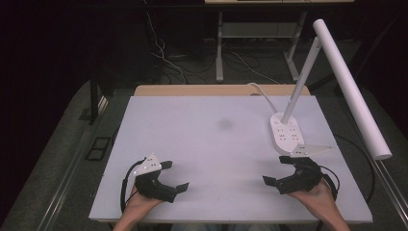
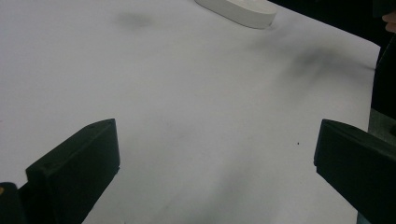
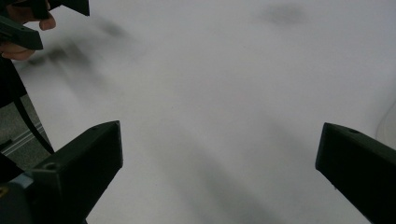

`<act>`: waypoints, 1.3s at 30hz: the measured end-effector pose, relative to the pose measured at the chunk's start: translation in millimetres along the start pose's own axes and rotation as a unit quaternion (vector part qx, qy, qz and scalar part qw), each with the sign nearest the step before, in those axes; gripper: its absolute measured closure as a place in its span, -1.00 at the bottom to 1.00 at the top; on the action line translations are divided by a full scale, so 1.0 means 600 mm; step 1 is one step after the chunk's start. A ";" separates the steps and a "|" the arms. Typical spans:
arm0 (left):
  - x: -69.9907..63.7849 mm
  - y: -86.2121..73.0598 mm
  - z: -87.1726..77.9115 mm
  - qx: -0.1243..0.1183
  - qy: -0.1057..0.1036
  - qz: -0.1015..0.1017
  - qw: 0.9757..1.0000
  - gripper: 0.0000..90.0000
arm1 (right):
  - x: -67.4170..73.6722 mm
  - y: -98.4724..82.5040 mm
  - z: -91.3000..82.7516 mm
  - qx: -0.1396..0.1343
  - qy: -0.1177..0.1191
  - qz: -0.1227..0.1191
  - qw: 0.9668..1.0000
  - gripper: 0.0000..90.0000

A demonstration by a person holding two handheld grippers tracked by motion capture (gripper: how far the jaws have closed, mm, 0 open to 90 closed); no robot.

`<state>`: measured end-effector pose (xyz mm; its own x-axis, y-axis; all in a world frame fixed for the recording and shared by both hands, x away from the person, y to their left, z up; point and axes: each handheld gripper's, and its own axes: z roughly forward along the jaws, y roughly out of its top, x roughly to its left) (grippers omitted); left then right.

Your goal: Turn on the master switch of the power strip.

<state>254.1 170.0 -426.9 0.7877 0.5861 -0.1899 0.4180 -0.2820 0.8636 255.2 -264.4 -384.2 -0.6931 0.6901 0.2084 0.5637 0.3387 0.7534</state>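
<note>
Both grippers are resting near the person's edge of the table (image 1: 211, 120), and both are standing wide open with nothing between their jaws. Left gripper (image 1: 177, 176) is sitting in the person's left hand (image 1: 139, 202), its jaws pointing inward, toward the other one. Right gripper (image 1: 275, 169) is being held by the right hand (image 1: 315, 197) in the mirrored way, so the two tools are facing each other with a bare stretch of white surface between them. I judge that this is a waiting pose: the hands are lying low and close to the body, where the arms are not getting tired.

In the left gripper view, the white surface is running out ahead of the jaws, and the lamp base (image 2: 238, 10) is lying far ahead, toward the right. In the right gripper view, the other gripper (image 3: 28, 18) is showing far ahead at the upper left.

Nearest thing to the tools is the desk lamp (image 1: 288, 132). Its flat white base is standing just beyond the right gripper, near but not touching, and well apart from the left one. Its stem is leaning up and away from the right gripper, so the long tube is hanging out past the table's right edge, and its cord (image 1: 260, 91) is running off behind the base to the far edge.
</note>
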 end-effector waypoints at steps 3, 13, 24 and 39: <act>0.000 0.000 0.000 0.000 0.000 -0.003 1.000 -1.00 | -0.001 0.009 -0.001 0.003 -0.002 -0.007 1.000 -1.00; 0.000 -0.001 0.001 -0.001 0.003 -0.004 1.000 -1.00 | -0.008 0.032 -0.001 0.014 -0.013 -0.031 0.999 -1.00; 0.000 -0.001 0.002 -0.001 0.003 -0.008 1.000 -1.00 | -0.023 0.061 -0.008 0.026 -0.032 -0.048 0.998 -1.00; 0.000 -0.001 0.001 0.002 0.003 -0.003 1.000 -1.00 | -0.045 0.096 -0.014 0.030 -0.053 -0.074 0.995 -1.00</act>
<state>254.2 169.9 -427.7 0.7823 0.5925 -0.1923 0.4247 -0.2816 0.8604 302.5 -268.7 -341.0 -0.7212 0.6921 0.0286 0.4872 0.4775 0.7312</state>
